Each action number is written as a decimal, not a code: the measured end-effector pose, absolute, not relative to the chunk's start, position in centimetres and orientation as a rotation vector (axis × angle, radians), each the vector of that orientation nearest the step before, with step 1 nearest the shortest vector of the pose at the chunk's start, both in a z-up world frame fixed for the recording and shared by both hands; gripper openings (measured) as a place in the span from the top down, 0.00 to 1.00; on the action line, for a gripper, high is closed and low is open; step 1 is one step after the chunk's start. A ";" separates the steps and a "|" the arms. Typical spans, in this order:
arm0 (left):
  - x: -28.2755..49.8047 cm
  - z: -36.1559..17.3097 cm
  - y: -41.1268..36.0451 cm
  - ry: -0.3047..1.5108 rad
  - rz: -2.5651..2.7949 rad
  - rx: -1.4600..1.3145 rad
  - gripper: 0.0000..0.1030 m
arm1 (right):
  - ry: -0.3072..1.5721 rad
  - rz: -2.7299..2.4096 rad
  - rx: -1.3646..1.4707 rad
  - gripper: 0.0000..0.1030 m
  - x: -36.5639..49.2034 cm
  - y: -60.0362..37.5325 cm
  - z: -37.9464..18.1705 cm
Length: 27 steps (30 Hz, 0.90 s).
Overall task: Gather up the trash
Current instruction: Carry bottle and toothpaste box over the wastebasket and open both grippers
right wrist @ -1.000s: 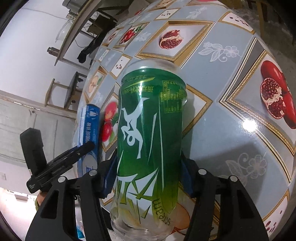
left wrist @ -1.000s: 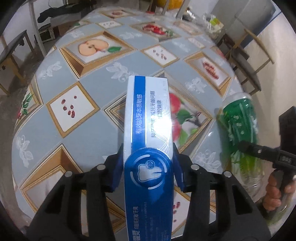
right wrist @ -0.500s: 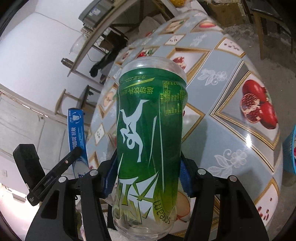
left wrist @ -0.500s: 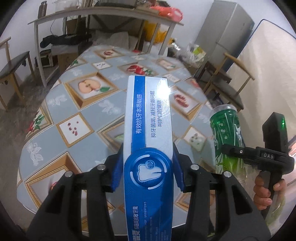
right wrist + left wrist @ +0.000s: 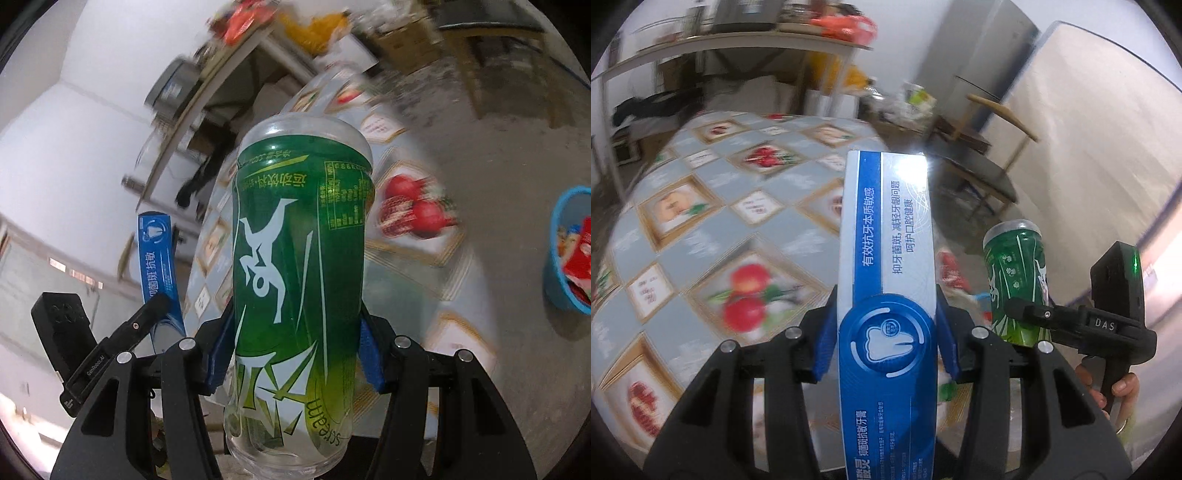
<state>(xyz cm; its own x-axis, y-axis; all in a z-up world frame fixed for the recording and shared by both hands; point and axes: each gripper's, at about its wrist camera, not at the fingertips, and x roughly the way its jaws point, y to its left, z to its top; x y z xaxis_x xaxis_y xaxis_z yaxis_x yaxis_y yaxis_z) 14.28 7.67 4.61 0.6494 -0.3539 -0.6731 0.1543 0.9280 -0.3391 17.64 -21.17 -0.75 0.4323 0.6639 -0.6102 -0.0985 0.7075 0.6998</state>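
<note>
Toothpaste box [image 5: 886, 295] and green drink bottle [image 5: 299, 266] are the two pieces of trash in hand, both lifted clear of the patterned surface [image 5: 701, 229].

Left claw [image 5: 886, 345]: closed on the toothpaste box, blue pads pressing its two narrow sides near the lower third. The box points forward along the fingers. Judged as light, hollow cardboard, it will dent under excess squeeze; the flat side panels offer a stable hold, so the present grip point suits it.

Right claw [image 5: 295, 354]: closed on the green drink bottle at its lower body, pads on opposite sides. The bottle appears to be thin clear plastic under a glossy label sleeve, probably empty and light. Such a wall is smooth and springy, so it may slip or buckle. A hold on the lower body, where the bottle is held now, seems the safest.

Blue bin [image 5: 565, 258] stands on the floor at the right edge of the right wrist view, already holding red wrappers; it is the likely drop point.

Limits of view: the bin is cut off by the frame edge. Background and surface pattern are motion-blurred. The bottle's cap end and the box's rear end lie outside both views.
</note>
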 end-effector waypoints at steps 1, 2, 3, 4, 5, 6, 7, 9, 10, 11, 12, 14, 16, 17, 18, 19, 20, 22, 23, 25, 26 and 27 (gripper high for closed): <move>14.6 4.7 6.5 0.818 -0.317 -0.253 0.57 | 1.011 0.494 0.655 0.45 17.3 -22.5 -0.7; 15.1 4.7 5.3 0.822 -0.345 -0.244 0.57 | 0.995 0.458 0.673 0.45 16.9 -24.3 -0.6; 15.6 4.8 4.0 0.829 -0.377 -0.238 0.57 | 0.983 0.427 0.685 0.45 16.4 -25.7 -0.6; 16.3 4.8 2.2 0.843 -0.421 -0.233 0.57 | 0.972 0.395 0.697 0.45 16.0 -27.2 -0.6; 17.0 4.8 0.5 0.861 -0.460 -0.228 0.57 | 0.956 0.340 0.719 0.45 15.3 -29.7 -0.7; 17.7 4.6 -1.4 0.880 -0.496 -0.218 0.57 | 0.947 0.303 0.737 0.45 15.0 -31.4 -1.0; 18.2 4.6 -2.8 0.894 -0.521 -0.208 0.57 | 0.938 0.268 0.754 0.45 14.6 -33.0 -1.3; 19.3 4.1 -6.0 0.930 -0.583 -0.185 0.57 | 0.924 0.175 0.799 0.45 13.3 -36.8 -2.2; 20.0 3.7 -8.2 0.957 -0.619 -0.168 0.57 | 0.919 0.127 0.825 0.45 12.6 -38.8 -2.9; 20.5 3.3 -10.1 0.981 -0.648 -0.150 0.57 | 0.919 0.087 0.849 0.45 12.1 -40.5 -3.7; 20.9 2.9 -11.6 1.000 -0.667 -0.137 0.57 | 0.922 0.059 0.868 0.45 11.8 -41.6 -4.4; 22.4 1.4 -15.4 1.064 -0.708 -0.102 0.57 | 0.933 0.002 0.923 0.45 11.1 -44.3 -6.5; 23.7 -0.4 -18.6 1.127 -0.733 -0.075 0.57 | 0.952 -0.030 0.969 0.45 10.6 -46.1 -8.6; 24.4 -1.3 -20.2 1.157 -0.740 -0.058 0.57 | 0.963 -0.039 0.993 0.45 10.6 -47.0 -9.8; 25.0 -2.4 -21.8 1.189 -0.741 -0.039 0.57 | 0.972 -0.051 1.012 0.45 10.6 -47.8 -10.8; 25.5 -3.2 -23.0 1.212 -0.737 -0.026 0.57 | 0.985 -0.063 1.028 0.45 11.0 -48.5 -11.8; 26.1 -4.2 -24.4 1.238 -0.741 -0.012 0.57 | 1.003 -0.071 1.044 0.45 11.4 -49.3 -13.2; 27.0 -5.8 -26.8 1.279 -0.739 0.011 0.57 | 1.024 -0.089 1.067 0.45 12.2 -50.1 -14.8; 27.5 -6.5 -28.0 1.296 -0.741 0.021 0.57 | 1.031 -0.092 1.069 0.45 12.8 -50.6 -15.5; 28.9 -8.0 -30.4 1.325 -0.746 0.041 0.57 | 1.049 -0.116 1.078 0.45 14.3 -51.9 -16.8; 29.7 -8.5 -31.7 1.333 -0.744 0.049 0.57 | 1.055 -0.124 1.078 0.44 15.5 -52.7 -17.4; 30.0 -8.8 -32.9 1.337 -0.749 0.057 0.56 | 1.054 -0.122 1.072 0.44 16.4 -53.3 -17.6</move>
<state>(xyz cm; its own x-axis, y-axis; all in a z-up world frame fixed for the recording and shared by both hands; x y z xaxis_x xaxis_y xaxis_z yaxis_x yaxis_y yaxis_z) 30.04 -32.89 -8.85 0.0388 -0.4572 -0.8885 0.5191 0.7690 -0.3731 16.36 -53.31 -17.63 0.5364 0.3847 -0.7512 0.5465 0.5200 0.6565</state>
